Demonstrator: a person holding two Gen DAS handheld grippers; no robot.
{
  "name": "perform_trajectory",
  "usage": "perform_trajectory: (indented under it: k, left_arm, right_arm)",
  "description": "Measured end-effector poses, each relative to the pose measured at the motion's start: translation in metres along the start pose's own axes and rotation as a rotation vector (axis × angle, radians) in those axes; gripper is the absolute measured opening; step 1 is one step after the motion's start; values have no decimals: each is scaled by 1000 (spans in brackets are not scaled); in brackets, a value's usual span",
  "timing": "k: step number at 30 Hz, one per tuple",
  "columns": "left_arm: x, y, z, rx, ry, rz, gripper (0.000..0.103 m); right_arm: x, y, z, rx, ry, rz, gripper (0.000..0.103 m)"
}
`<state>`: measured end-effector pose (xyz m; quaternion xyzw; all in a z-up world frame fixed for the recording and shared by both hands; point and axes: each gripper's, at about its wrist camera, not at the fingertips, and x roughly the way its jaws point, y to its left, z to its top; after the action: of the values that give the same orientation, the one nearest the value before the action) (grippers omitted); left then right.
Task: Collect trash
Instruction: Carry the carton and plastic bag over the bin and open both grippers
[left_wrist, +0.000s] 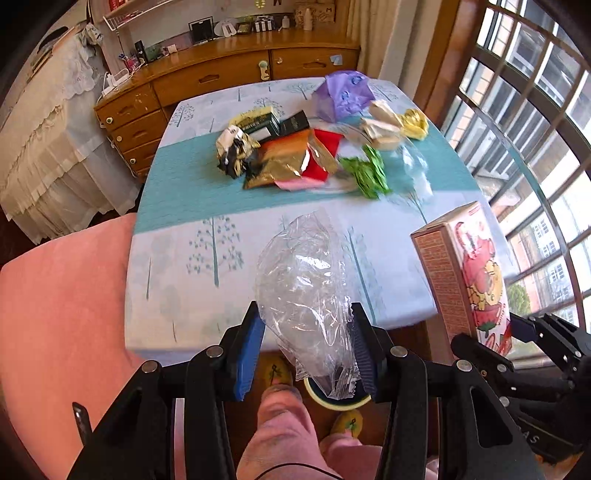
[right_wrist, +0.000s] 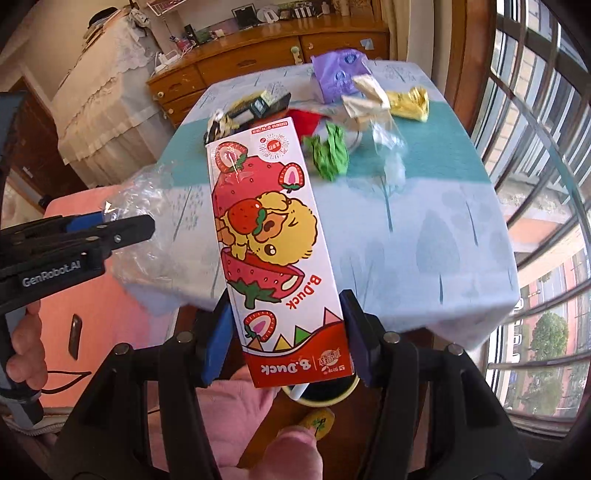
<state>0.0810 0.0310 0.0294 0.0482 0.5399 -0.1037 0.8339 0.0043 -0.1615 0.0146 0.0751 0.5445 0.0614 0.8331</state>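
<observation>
My left gripper (left_wrist: 304, 354) is shut on a crumpled clear plastic bag (left_wrist: 299, 280), held above the table's near edge and over a yellow-rimmed bin (left_wrist: 332, 403) on the floor. My right gripper (right_wrist: 286, 343) is shut on a B.Duck strawberry carton (right_wrist: 266, 236), upright, also over the bin (right_wrist: 334, 397). The carton shows at the right of the left wrist view (left_wrist: 465, 273). The left gripper and bag show at the left of the right wrist view (right_wrist: 107, 225). A pile of wrappers (left_wrist: 295, 155) lies mid-table.
The table (left_wrist: 184, 206) has a tree-print cloth. On it lie a purple bag (left_wrist: 341, 96), green wrapper (left_wrist: 367, 173), yellow wrapper (left_wrist: 415, 123) and dark boxes (left_wrist: 273, 123). A pink chair (left_wrist: 62, 302) stands left, a wooden dresser (left_wrist: 207, 77) behind, windows right.
</observation>
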Motion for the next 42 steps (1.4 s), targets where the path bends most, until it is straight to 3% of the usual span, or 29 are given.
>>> perform_trajectory:
  k: [7, 13, 18, 24, 33, 37, 40, 42]
  left_arm:
    - [4, -27, -50, 48, 81, -18, 46]
    - [40, -67, -82, 158, 183, -34, 46]
    - [97, -94, -113, 238, 257, -53, 46]
    - [193, -111, -154, 266, 334, -58, 47]
    - [326, -119, -203, 290, 351, -51, 50]
    - [363, -114, -217, 261, 365, -80, 56]
    - [384, -105, -221, 245, 381, -81, 73]
    - [391, -103, -225, 237, 384, -83, 75]
  right_arm:
    - [-1, -20, -68, 62, 83, 26, 52]
    - [22, -40, -114, 175, 151, 26, 52]
    - [66, -61, -164, 292, 255, -3, 52]
    - [137, -82, -225, 419, 364, -49, 52]
    - [245, -102, -275, 534, 392, -106, 52]
    - [280, -101, -282, 551, 387, -115, 52]
    - [296, -97, -287, 546, 394, -123, 52]
    - [306, -93, -286, 541, 398, -126, 52]
